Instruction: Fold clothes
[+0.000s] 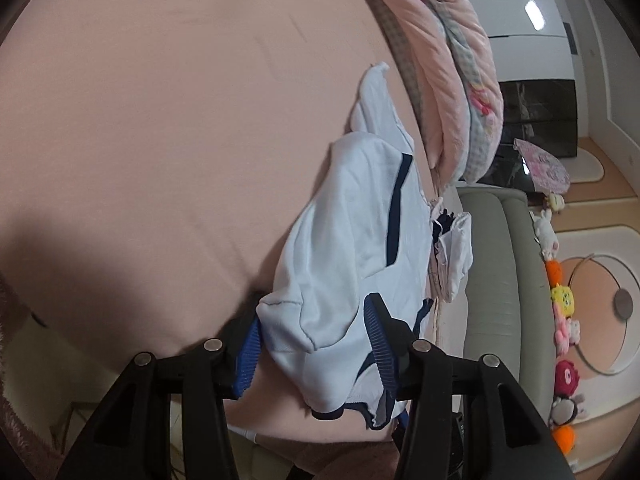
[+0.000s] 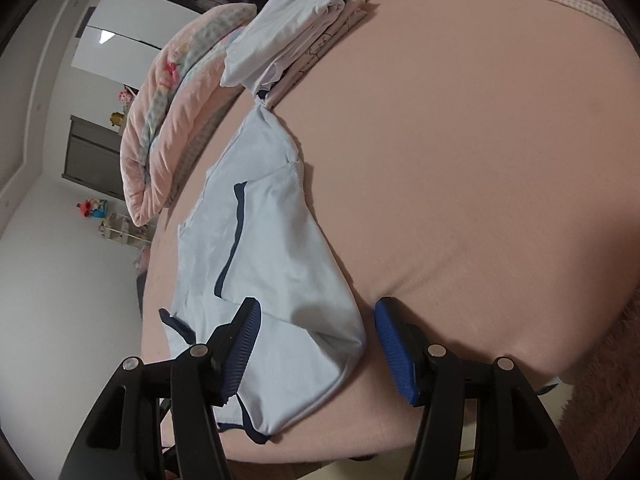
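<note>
Left wrist view has the pale blue garment (image 1: 352, 240) with dark navy trim lying on the pink bed sheet (image 1: 160, 120), its long axis running from the bottom centre of the frame up toward the upper right, where a white sleeve end tapers off. The left gripper (image 1: 316, 344) stands spread wide, its blue ribbed pads either side of the garment's near end, so cloth sits between the fingers but nothing is pinched. In the right wrist view the same garment (image 2: 272, 248) runs from the bottom centre up toward the top centre, and the right gripper (image 2: 316, 344) is likewise spread, one pad over the cloth and the other just beside its edge on the bare sheet. Both grippers sit at the near end, so neither is plainly closer (the garment already looks partly doubled over, though how far the folding has gone cannot be settled from this). At the far end a stack of folded clothes (image 2: 304, 20) touches or nearly touches the sleeve, and a rolled pink quilt (image 2: 176, 92) lies along the bed edge beside it; these crowd the far end, while the sheet on the other side is open.
</note>
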Motion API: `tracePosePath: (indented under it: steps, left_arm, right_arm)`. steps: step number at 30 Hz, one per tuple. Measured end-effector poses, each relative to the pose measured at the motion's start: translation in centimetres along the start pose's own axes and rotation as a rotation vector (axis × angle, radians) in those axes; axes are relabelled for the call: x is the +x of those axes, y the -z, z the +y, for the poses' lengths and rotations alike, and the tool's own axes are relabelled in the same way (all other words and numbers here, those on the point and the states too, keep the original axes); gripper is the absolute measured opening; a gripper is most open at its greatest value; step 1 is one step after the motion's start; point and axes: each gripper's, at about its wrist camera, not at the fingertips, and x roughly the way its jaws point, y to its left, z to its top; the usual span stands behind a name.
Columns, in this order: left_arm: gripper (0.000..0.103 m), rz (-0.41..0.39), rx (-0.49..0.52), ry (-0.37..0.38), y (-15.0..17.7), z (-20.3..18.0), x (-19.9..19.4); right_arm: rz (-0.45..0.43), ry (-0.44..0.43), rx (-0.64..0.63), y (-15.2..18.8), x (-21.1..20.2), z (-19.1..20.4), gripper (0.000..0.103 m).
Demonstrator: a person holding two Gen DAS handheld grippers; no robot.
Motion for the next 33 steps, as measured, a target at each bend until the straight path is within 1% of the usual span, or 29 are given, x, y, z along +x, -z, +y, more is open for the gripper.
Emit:
tracePosePath:
  steps: [1,2,3,4,6,8,10,11,12,14,15,16,17,18,19,22,24,25,28,32,33]
  left_arm:
    - [0.017,0.005,0.015,-0.003,0.2,-0.3,0.0]
    - [0.014,0.006,0.037,-0.022,0.4,-0.7,0.0]
    - [0.014,0.002,0.056,-0.040,0.6,-0.9,-0.1]
    - [0.014,0.009,0.052,-0.044,0.6,-0.7,0.0]
    - [0.014,0.034,0.005,-0.032,0.4,0.2,0.4]
    - [0.016,0.047,-0.046,-0.019,0.0,1.1,0.9]
    - [0.016,0.048,-0.033,-0.027,-0.2,0.7,1.4]
    - [0.020,0.046,-0.017,-0.034,-0.2,0.3,1.6]
    - [0.029,0.045,0.002,-0.038,-0.2,-0.1,1.7]
    - [0.039,0.044,0.049,-0.037,-0.1,-1.2,2.0]
    - [0.038,0.044,0.072,-0.036,-0.1,-1.7,2.1]
    - [0.031,0.043,0.095,-0.036,0.0,-2.2,2.3]
    - [0.005,0.041,0.116,-0.055,0.0,-2.6,2.2]
    - [0.006,0.036,0.134,-0.089,0.0,-2.9,2.0]
    - [0.006,0.028,0.151,-0.108,0.1,-3.2,1.5]
    - [0.005,0.012,0.183,-0.141,0.3,-3.7,-0.3]
    - [0.005,0.024,0.171,-0.143,0.3,-3.3,-1.2]
    - [0.005,0.031,0.167,-0.144,0.3,-3.1,-1.6]
    - [0.005,0.043,0.172,-0.177,0.8,-2.5,-2.1]
    - [0.005,0.063,0.184,-0.196,1.4,-1.9,-2.4]
    - [0.005,0.074,0.181,-0.206,1.3,-1.6,-2.1]
  right_arm:
    - [0.004,-0.012,-0.001,-0.1,0.2,0.0,0.037]
    - [0.018,-0.021,0.003,-0.3,0.5,-0.1,0.030]
    - [0.045,-0.023,0.011,-0.3,0.9,-0.3,0.027]
    - [0.058,-0.021,0.013,-0.3,1.1,-0.4,0.027]
    - [0.059,-0.016,-0.001,-0.3,1.3,-0.4,0.027]
    - [0.061,-0.011,-0.014,-0.3,1.6,-0.3,0.030]
    - [0.055,-0.016,-0.033,-0.3,1.9,0.0,0.041]
    - [0.049,-0.011,-0.055,-0.2,2.1,0.4,0.044]
    - [0.046,0.002,-0.087,-0.1,2.2,1.0,0.047]
    - [0.048,0.051,-0.177,0.3,2.6,2.2,0.047]
    - [0.057,0.078,-0.216,0.4,2.7,2.6,0.035]
    - [0.066,0.106,-0.255,0.5,2.9,3.0,0.006]
    - [0.077,0.125,-0.275,0.6,2.9,3.2,0.006]
    - [0.081,0.131,-0.270,0.7,2.7,3.2,0.006]
    - [0.073,0.132,-0.264,0.8,2.2,3.2,0.006]
    - [0.047,0.132,-0.259,1.2,0.5,3.2,0.006]
    - [0.042,0.124,-0.252,1.4,-0.5,3.3,0.006]
    - [0.043,0.121,-0.251,1.5,-0.9,3.3,0.006]
    - [0.055,0.141,-0.284,2.3,-1.2,3.6,0.006]
    - [0.088,0.162,-0.293,3.2,-1.1,3.8,0.006]
    - [0.102,0.170,-0.286,3.3,-0.8,3.6,0.010]
